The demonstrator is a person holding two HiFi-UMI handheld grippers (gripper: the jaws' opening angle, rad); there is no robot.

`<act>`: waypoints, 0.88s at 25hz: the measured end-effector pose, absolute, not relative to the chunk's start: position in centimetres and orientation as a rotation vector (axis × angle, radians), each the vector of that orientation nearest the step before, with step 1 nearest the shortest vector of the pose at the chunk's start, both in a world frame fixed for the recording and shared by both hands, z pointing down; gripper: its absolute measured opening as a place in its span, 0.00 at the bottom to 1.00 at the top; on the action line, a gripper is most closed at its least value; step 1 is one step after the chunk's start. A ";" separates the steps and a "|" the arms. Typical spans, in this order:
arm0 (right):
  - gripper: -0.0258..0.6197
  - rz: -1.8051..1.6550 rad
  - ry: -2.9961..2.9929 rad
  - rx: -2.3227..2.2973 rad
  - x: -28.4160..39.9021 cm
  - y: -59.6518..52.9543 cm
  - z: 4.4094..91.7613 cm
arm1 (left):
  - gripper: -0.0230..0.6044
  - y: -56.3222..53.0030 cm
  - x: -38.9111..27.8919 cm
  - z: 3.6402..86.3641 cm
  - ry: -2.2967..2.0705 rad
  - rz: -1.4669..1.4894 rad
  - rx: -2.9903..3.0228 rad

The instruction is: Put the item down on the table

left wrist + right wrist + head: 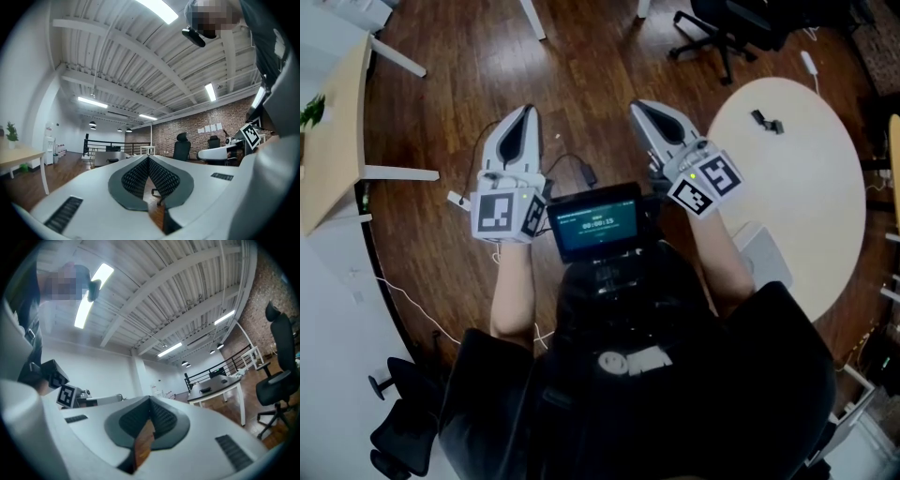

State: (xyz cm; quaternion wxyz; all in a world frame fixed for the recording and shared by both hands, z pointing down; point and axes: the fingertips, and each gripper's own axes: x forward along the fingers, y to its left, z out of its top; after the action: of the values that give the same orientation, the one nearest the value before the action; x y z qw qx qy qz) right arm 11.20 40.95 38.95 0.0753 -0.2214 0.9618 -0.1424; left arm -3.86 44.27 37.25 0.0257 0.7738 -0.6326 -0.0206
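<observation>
Dark clothes and a screen [598, 222] fill the bottom middle. Both the left gripper [526, 114] and the right gripper [639, 107] have jaws pressed together, holding nothing. I think that is because the small item [766, 121] already lies on the round surface [806, 197], upper right.

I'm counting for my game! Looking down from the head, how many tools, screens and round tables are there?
Tools: 2 (left tool, right tool)
Screen: 1
Round table: 1
Total: 4
</observation>
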 end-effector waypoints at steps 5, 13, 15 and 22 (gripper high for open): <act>0.05 -0.431 2.873 -0.694 13.0 40.4 39.4 | 0.04 44.9 -2.6 37.0 -2.010 -0.051 2.375; 0.05 -0.432 2.864 -0.687 14.0 39.7 38.9 | 0.04 44.4 -1.6 36.4 -2.024 -0.047 2.379; 0.05 -0.427 2.865 -0.688 14.0 39.4 38.8 | 0.04 44.2 -1.6 36.4 -2.022 -0.048 2.380; 0.05 -0.421 2.871 -0.694 13.9 39.2 39.0 | 0.04 43.5 -1.7 36.9 -2.000 -0.043 2.392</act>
State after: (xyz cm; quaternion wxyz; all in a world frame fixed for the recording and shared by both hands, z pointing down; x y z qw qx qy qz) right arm 13.91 39.22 38.95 0.0789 -0.2319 0.9593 -0.1405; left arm -1.71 43.54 36.87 0.0114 0.7670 -0.6414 -0.0137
